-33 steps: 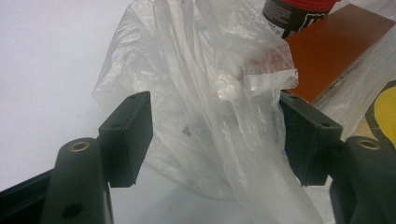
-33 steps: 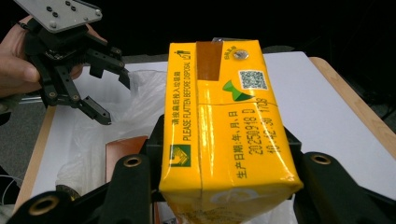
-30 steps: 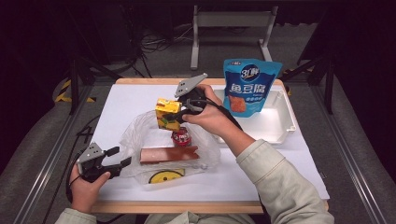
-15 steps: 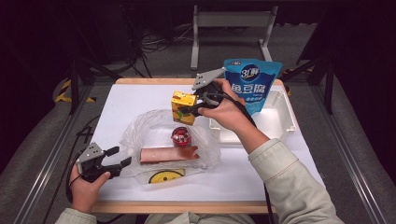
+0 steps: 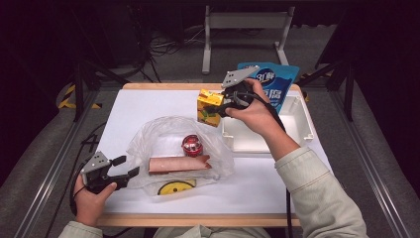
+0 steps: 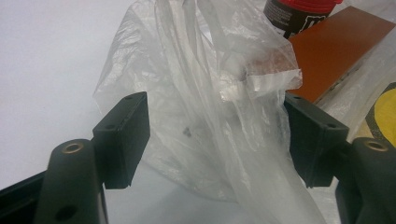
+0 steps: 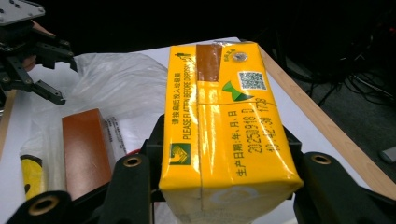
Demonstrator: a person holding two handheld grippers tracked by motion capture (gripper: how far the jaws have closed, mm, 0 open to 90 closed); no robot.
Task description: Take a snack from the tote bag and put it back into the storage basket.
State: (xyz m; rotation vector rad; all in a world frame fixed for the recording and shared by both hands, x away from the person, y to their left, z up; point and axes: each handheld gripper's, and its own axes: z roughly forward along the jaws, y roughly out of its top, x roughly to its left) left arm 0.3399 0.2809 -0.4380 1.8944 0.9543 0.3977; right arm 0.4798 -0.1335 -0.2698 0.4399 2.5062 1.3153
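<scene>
Since the earlier frame, yellow carton (image 5: 210,105) has moved w/ right gripper (image 5: 221,105) from above plastic bag (image 5: 173,144) toward 2 o'clock, now beside white tray (image 5: 297,124); jaws clamp its sides. Left gripper (image 5: 130,167) at 8 o'clock of counter (image 5: 148,106), jaws apart around bag edge, not pinching. Red can (image 5: 191,145), brown box (image 5: 173,163) inside bag.

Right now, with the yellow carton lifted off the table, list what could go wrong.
1. The yellow drink carton is held in the right gripper by its lower end, so it might tip or slip.
2. The clear plastic bag lies loose between the left gripper's open jaws, so it could slide away.
</scene>
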